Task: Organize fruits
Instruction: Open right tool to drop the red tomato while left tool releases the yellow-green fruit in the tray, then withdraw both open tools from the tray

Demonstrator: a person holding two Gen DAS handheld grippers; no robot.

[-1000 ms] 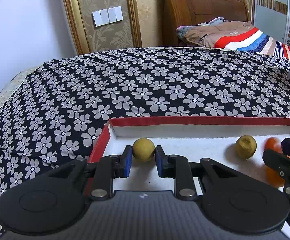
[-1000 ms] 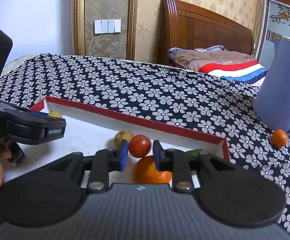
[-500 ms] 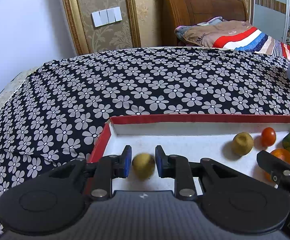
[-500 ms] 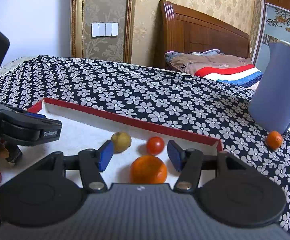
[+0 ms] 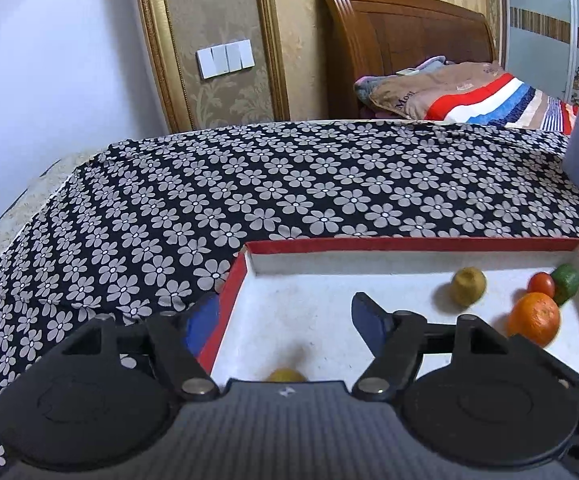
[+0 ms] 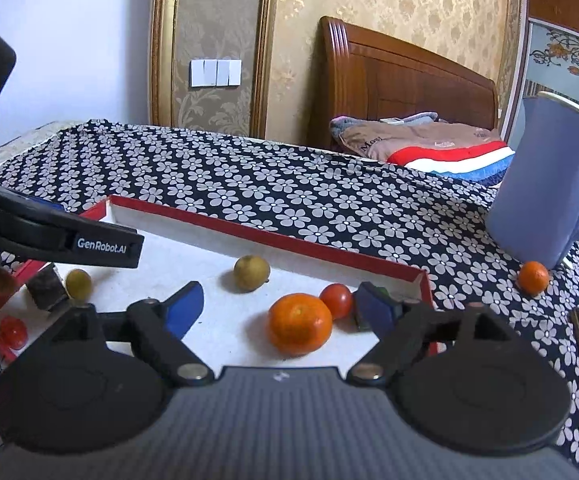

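From my remote station I take the carved brown wooden headboard as landmark. Left of it I see beige damask-patterned wallpaper held in a gilt moulded frame, carrying a white three-gang switch plate. Further left the wall is plain pale lilac. Right of the headboard stands a sliding wardrobe door with a painted floral panel. Below it lies a folded brown blanket with red, white and blue stripes. In front spreads a black cloth printed with grey flowers. Lighting is even and soft.
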